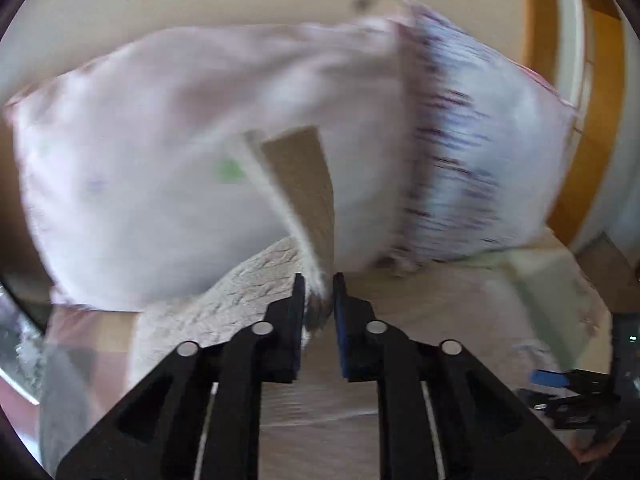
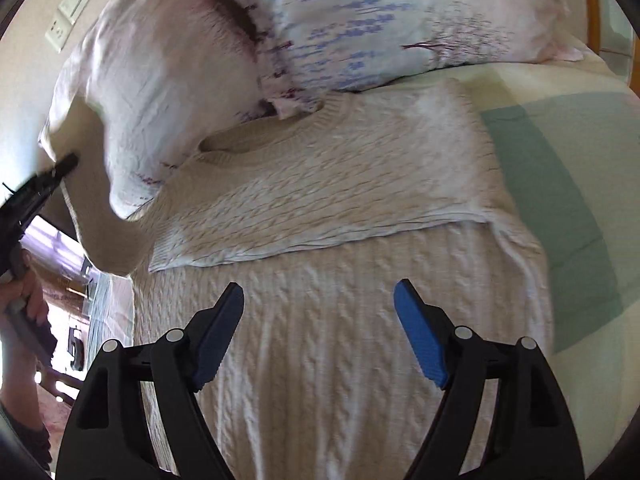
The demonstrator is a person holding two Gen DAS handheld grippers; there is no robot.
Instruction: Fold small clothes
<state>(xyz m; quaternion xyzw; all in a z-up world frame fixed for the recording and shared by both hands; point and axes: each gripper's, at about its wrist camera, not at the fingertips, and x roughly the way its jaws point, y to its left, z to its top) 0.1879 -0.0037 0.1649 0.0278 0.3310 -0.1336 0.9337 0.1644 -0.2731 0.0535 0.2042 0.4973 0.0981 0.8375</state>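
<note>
Nearest the right wrist camera, the right gripper (image 2: 319, 300) hangs with jaws spread wide and nothing in them, over the cream cable-knit sweater (image 2: 320, 264) on the bed (image 2: 580, 216). One sweater flap lies folded across, its edge free. Toward the bed's left edge, the left gripper (image 1: 319, 286) pinches cloth — apparently a sleeve, blurred. Beyond, two pillows (image 2: 360, 28) — green sheet bare at right.

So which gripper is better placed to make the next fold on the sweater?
Left, probably. The left gripper is shut on what looks like an edge of the sweater, raised off the bed, ready to carry across. The right gripper hangs open above the sweater's middle, holding nothing.
</note>
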